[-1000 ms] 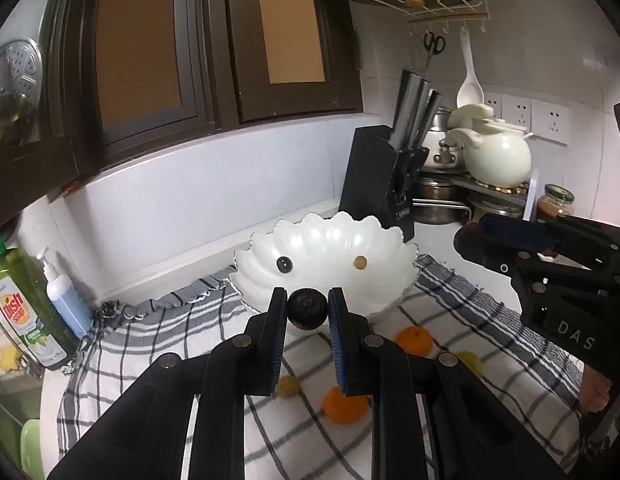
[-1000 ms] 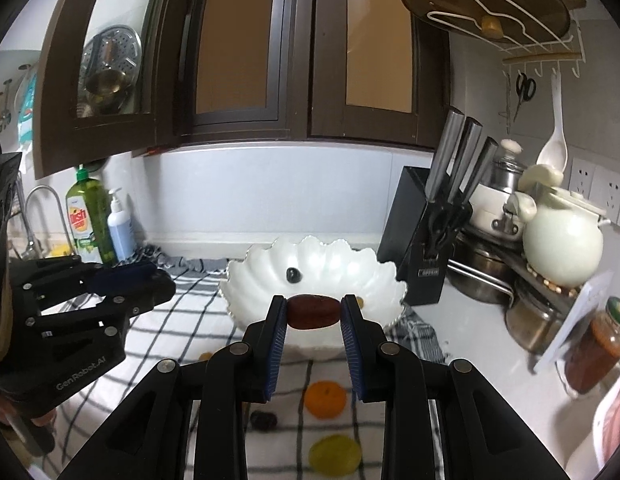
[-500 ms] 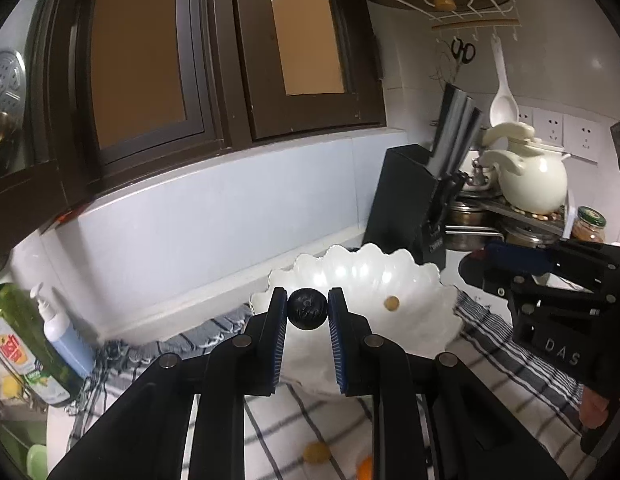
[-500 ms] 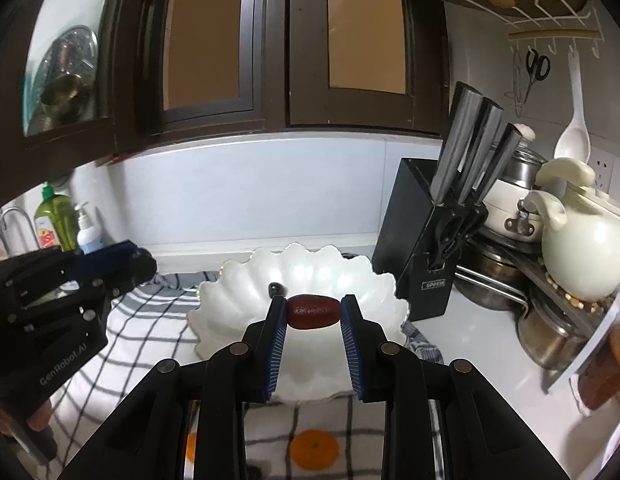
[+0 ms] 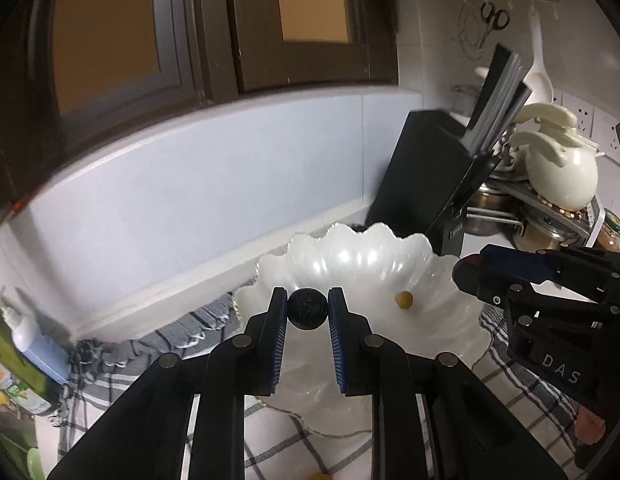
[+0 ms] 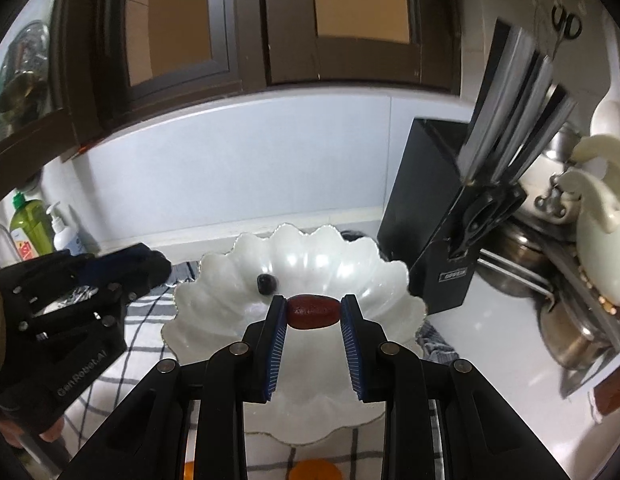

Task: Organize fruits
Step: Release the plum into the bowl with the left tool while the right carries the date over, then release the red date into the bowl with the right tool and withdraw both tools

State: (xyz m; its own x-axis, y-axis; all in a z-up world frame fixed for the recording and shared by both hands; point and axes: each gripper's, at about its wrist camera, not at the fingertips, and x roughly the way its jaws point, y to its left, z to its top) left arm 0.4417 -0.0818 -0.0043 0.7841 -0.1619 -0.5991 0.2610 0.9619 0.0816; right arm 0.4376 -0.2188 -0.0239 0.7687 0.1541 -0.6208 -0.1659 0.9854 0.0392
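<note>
A white scalloped bowl (image 5: 366,256) (image 6: 350,256) sits on a checked cloth by the wall. My left gripper (image 5: 308,308) is shut on a small black round fruit (image 5: 308,309), held over the bowl's left side. My right gripper (image 6: 313,311) is shut on an oblong red-brown fruit (image 6: 313,311) above the bowl's middle. Inside the bowl lie a small yellow fruit (image 5: 404,300) and a small dark fruit (image 6: 266,283). In the left wrist view the right gripper (image 5: 476,270) shows at the right; in the right wrist view the left gripper (image 6: 158,266) shows at the left.
A black knife block (image 6: 442,216) stands right of the bowl, with a cream teapot (image 5: 558,172) and metal pots (image 6: 566,336) beyond it. Soap bottles (image 6: 30,228) stand at the left. An orange fruit (image 6: 314,470) lies on the checked cloth (image 6: 146,320) before the bowl.
Both grippers have moved forward over the bowl with their fruits still held. The bowl now fills more of both views and most loose fruits on the cloth have slipped below the frame.
</note>
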